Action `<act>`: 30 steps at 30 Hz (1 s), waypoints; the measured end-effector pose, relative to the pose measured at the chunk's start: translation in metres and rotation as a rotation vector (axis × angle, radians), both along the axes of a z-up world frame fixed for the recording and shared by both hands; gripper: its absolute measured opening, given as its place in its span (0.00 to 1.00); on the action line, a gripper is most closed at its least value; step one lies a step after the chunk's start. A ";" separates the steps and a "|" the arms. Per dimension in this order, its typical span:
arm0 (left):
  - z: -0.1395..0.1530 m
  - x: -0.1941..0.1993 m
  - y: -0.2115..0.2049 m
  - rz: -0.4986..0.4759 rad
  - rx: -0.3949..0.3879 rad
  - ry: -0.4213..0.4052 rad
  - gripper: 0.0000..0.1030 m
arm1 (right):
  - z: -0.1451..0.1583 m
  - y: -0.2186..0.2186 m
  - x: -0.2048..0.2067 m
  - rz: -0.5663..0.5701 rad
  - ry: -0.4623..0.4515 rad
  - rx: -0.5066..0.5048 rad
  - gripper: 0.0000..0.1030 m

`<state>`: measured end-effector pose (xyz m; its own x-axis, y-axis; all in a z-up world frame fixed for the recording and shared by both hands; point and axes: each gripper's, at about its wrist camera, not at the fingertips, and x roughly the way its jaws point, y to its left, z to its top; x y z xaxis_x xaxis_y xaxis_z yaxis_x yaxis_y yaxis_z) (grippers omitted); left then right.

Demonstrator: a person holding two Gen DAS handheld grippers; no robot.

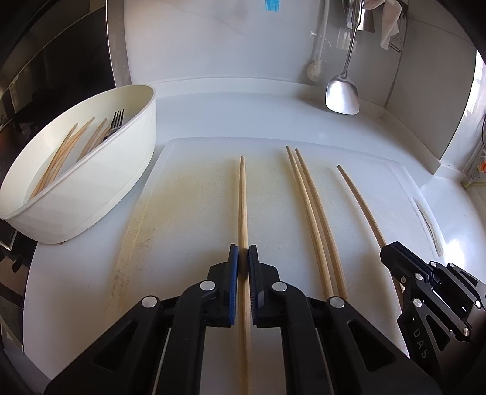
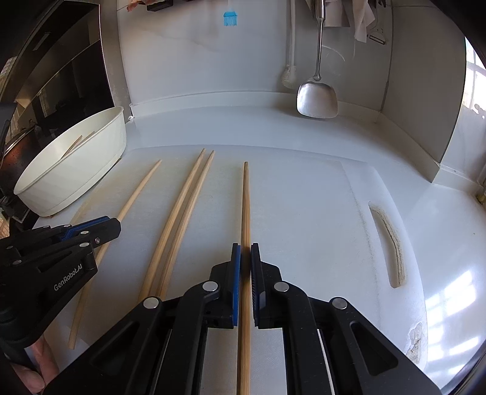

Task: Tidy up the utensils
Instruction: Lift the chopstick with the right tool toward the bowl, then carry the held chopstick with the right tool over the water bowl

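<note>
**Both grippers closed on chopsticks over the cutting board**

In the right wrist view, the lower left of the frame shows my left gripper (image 2: 114,228) with "GenRobot.AI" printed in white on its black body. In the left wrist view, my right gripper (image 1: 387,252) sits at the lower right, and the letters "DAS" read along its side.

My left gripper (image 1: 243,258) is clamped on the leftmost chopstick (image 1: 242,197), pads pressed to either side of it at centre frame. My right gripper (image 2: 245,256) is clamped on the rightmost chopstick (image 2: 245,206) the same way. Between the two lies a pair of chopsticks (image 1: 306,194), side by side and nearly touching, free of both grippers. All four rest on the white cutting board (image 1: 197,188), which is stained yellowish on its left part.

Upper right of the left view, a metal spatula (image 1: 342,94) and a white brush (image 1: 314,68) hang against the wall, with a blue silicone brush (image 1: 272,4) at the top edge.

At the left, just beside the board, stands a cream oval caddy (image 1: 115,170) holding several chopsticks (image 1: 60,155) and a dark fork (image 1: 117,120), all leaning
</note>
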<state>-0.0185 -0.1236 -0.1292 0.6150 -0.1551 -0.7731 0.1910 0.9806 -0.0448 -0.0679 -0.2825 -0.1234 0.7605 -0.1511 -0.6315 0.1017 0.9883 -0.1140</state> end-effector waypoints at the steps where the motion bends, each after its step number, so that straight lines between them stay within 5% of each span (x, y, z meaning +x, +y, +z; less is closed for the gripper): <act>1: 0.001 -0.001 0.000 0.000 -0.005 0.000 0.07 | 0.001 0.001 -0.001 0.000 0.000 0.003 0.06; 13: 0.038 -0.008 0.013 0.014 -0.029 -0.027 0.07 | 0.022 0.007 -0.009 0.021 -0.024 0.018 0.06; 30: 0.135 -0.032 0.077 0.155 -0.015 -0.109 0.07 | 0.112 0.073 0.001 0.212 -0.107 0.036 0.06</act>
<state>-0.0502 -0.0463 0.0062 0.7122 -0.0635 -0.6991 0.0427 0.9980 -0.0472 -0.0673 -0.2094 -0.0110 0.8358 0.0400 -0.5476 -0.0984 0.9921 -0.0778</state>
